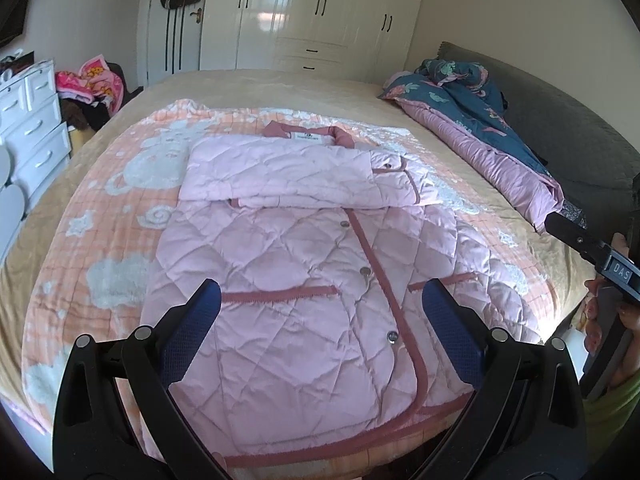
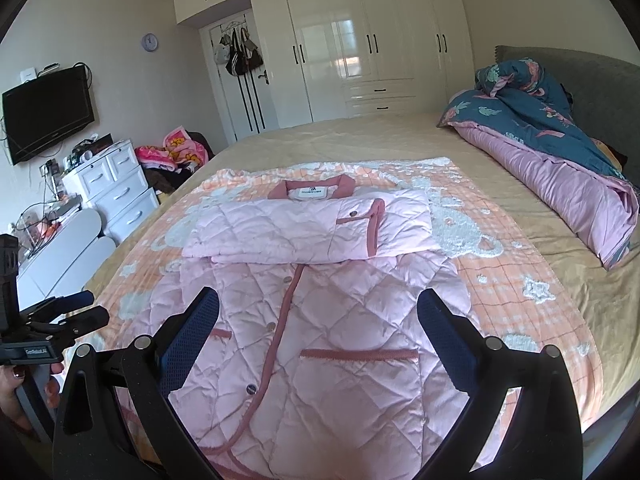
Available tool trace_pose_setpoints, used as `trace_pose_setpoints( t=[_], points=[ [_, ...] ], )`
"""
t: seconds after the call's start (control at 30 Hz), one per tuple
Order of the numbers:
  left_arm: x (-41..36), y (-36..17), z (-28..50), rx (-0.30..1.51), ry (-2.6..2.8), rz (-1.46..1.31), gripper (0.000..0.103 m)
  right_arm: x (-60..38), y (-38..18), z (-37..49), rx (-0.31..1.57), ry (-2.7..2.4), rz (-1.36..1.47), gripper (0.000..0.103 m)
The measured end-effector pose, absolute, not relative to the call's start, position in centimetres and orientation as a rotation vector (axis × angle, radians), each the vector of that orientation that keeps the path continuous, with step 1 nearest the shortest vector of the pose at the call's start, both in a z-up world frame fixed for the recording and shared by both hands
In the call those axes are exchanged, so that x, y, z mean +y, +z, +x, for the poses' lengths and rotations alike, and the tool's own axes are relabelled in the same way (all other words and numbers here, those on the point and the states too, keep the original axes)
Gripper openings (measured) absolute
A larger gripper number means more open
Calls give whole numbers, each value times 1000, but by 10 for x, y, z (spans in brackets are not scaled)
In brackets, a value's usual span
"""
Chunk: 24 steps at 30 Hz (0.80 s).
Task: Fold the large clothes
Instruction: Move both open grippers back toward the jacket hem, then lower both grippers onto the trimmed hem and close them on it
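Note:
A pink quilted coat (image 1: 304, 280) (image 2: 320, 320) with darker pink trim lies flat on the bed, buttons up, collar at the far end. Both sleeves are folded across its chest in a band (image 1: 296, 176) (image 2: 312, 226). My left gripper (image 1: 320, 304) hovers open above the coat's lower half, blue pads wide apart with nothing between them. My right gripper (image 2: 318, 316) also stands open over the lower half of the coat, holding nothing. The right gripper's body shows at the right edge of the left wrist view, and the left gripper's at the left edge of the right wrist view.
The coat rests on an orange-and-white patterned blanket (image 1: 120, 208) (image 2: 520, 280) over a tan bedspread. A rolled blue-and-pink duvet (image 1: 480, 120) (image 2: 560, 160) lies by the grey headboard. White drawers (image 2: 116, 188) and a clothes pile (image 1: 92, 84) stand left of the bed; wardrobes (image 2: 360, 40) behind.

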<state>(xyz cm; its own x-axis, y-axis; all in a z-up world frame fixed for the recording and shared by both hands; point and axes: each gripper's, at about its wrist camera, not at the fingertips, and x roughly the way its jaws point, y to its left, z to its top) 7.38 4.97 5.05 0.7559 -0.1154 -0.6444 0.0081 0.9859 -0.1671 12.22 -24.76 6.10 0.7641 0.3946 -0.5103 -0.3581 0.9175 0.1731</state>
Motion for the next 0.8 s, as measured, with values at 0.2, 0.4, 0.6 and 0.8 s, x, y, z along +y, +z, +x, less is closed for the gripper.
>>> trace_pose_setpoints(
  t=[0.2,0.4,0.6,0.8],
  points=[
    [46,42,65,713,-59,-170,95,-254,54,116,578,409,67,99],
    [38,36,60,712,-70,-178,94,-256,51,111,577,417,63,99],
    [34,25,57,736,-60,-177,95,-263,41,107,603,425,61,99],
    [41,11,56,761,-23,-179,94,-272,20,109,658,410,51,99]
  ],
)
